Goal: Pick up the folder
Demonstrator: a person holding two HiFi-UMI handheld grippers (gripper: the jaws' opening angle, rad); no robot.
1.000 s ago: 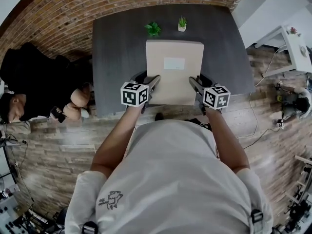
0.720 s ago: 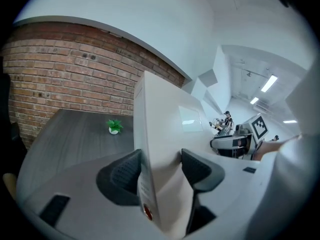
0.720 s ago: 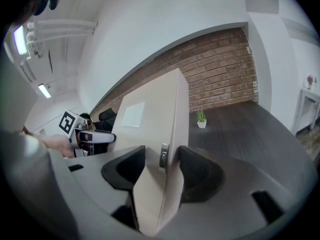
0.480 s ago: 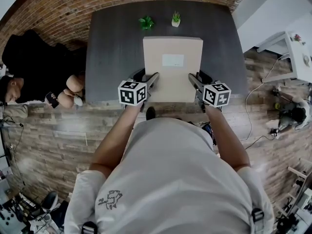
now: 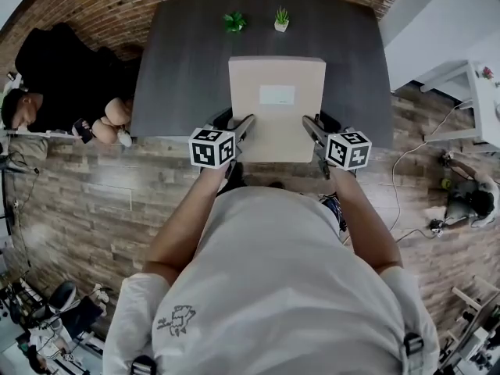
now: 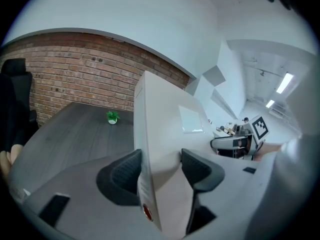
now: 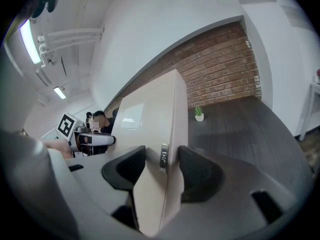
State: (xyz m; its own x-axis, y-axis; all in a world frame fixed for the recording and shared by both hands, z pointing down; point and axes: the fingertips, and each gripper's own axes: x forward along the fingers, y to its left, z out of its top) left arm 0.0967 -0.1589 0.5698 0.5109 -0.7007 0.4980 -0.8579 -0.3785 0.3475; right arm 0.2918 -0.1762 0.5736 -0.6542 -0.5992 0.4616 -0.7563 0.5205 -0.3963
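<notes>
Left tongs point(image 6: 161, 165) and right tongs point(image 7: 163, 167) clamp the folder point(image 5: 277, 123), label point(image 5: 277, 95) unreadable.

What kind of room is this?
Probably an office or studio: a dark grey wooden table beside a red brick wall, with small green potted plants on it.

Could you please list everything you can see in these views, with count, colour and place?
Folder: one, beige, white label, held over the table's near edge.
Table: one, dark grey, by the brick wall.
Leafy plant: one, green, table's far edge.
Potted plant: one, green in white pot, right of it.
Seated person: one, in black, left of the table.
Floor: brown planks, all around.
Left gripper: one, grey, shut on the folder's left edge.
Right gripper: one, grey, shut on its right edge.
</notes>
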